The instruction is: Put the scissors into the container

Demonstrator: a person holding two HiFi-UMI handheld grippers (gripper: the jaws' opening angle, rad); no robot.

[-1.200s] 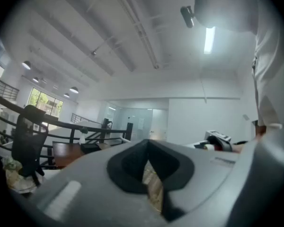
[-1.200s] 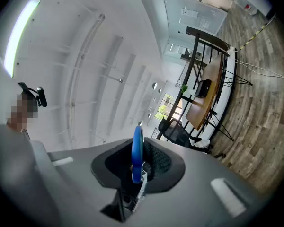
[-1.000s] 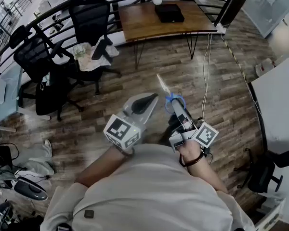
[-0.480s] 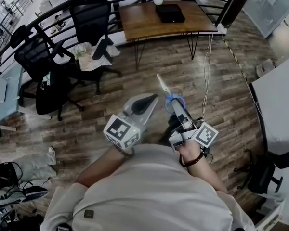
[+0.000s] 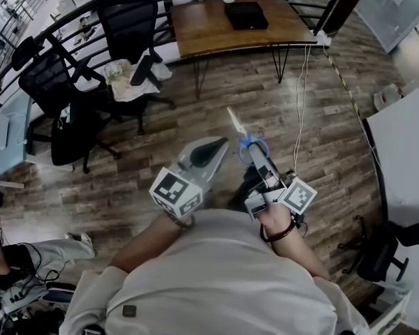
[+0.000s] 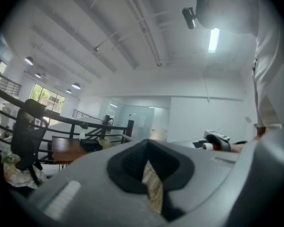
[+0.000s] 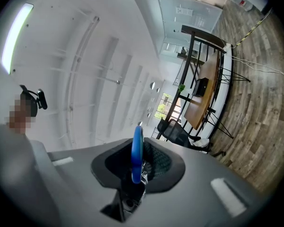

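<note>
Wood-plank floor (image 5: 321,117) spreads below both claws, with a wooden table (image 5: 209,30) well ahead of them and a dark box (image 5: 245,17) on it; I judge that box to be the container, though I cannot be sure from here. My right claw (image 5: 255,153) is pinching the scissors (image 5: 242,134) by the blue handle loop, blades sticking out past its tip, up and forward. My left claw (image 5: 208,149), just beside the right one, is pressed together with nothing in it. To do this carry well I'd hold the pinch firm, since a thin loop can pivot between the pads, point the blades away from my body, and line the tips over the box opening before loosening
</note>
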